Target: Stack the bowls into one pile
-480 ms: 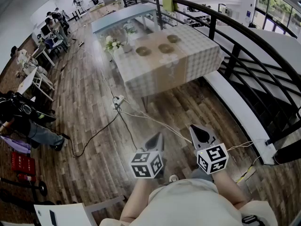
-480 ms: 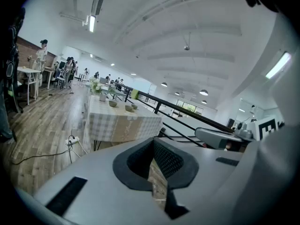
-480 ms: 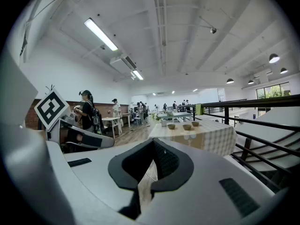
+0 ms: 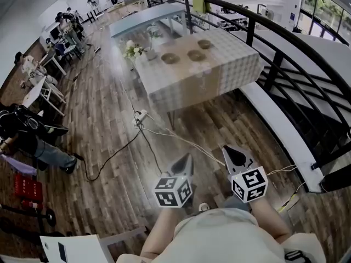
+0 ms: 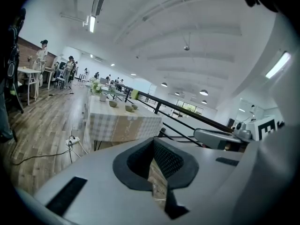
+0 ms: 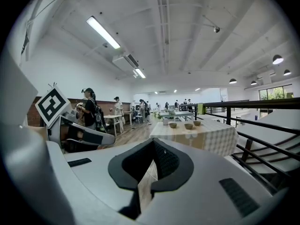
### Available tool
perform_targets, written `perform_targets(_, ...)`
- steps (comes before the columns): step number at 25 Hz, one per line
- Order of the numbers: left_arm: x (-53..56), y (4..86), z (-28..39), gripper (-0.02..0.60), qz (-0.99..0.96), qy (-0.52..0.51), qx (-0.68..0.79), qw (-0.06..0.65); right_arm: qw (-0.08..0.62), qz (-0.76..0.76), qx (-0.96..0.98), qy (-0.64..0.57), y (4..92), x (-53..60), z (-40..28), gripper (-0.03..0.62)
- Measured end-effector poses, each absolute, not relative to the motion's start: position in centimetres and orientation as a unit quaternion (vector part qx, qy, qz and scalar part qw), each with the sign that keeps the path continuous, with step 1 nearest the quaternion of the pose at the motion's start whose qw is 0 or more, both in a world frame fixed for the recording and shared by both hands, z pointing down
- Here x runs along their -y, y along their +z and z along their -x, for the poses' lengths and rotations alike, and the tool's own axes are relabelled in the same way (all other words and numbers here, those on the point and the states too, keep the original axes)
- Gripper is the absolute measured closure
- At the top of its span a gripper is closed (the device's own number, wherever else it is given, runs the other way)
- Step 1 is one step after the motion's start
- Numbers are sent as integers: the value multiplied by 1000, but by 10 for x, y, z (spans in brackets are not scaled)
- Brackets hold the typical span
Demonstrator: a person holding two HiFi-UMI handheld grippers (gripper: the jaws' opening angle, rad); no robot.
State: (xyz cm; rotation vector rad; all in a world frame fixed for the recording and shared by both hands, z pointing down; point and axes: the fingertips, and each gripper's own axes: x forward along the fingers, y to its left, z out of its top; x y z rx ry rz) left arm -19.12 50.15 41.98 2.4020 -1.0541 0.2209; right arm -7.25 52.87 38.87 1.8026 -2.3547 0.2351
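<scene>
Three brown bowls stand apart on the checked tablecloth of a table (image 4: 219, 75) far ahead: one at the left (image 4: 170, 58), one in the middle (image 4: 196, 55), one at the back right (image 4: 204, 44). The left gripper view shows them small (image 5: 113, 104), and so does the right gripper view (image 6: 188, 126). My left gripper (image 4: 185, 159) and right gripper (image 4: 230, 151) are held close to my body over the wooden floor, well short of the table. Both are shut with nothing in them; the jaws meet in the left gripper view (image 5: 153, 146) and the right gripper view (image 6: 152, 146).
A vase of flowers (image 4: 133, 51) stands at the table's left end. A black railing (image 4: 274, 64) and a white bench (image 4: 274, 125) run along the right. A power strip (image 4: 140, 115) and cables lie on the floor. People (image 4: 27, 136) and desks are at the left.
The head view has shifted slightly, so the table and bowls sit a little to the right. Both grippers stay shut and hardly move.
</scene>
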Motion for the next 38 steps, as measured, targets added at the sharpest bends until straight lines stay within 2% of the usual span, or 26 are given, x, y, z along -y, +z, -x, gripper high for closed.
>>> perform_targets(9,-500,419,199,577,-886,88,385,244,63,-602,792,86,384,-526,78,594)
perform_targets(25,-495,422,214,577,-882,79,390,253,67,-598,792,99,393,-521,99,592)
perform_targets(38,-446,419,190,577,-875,70,406,253,50,-602,791,99,385,-468,62,592)
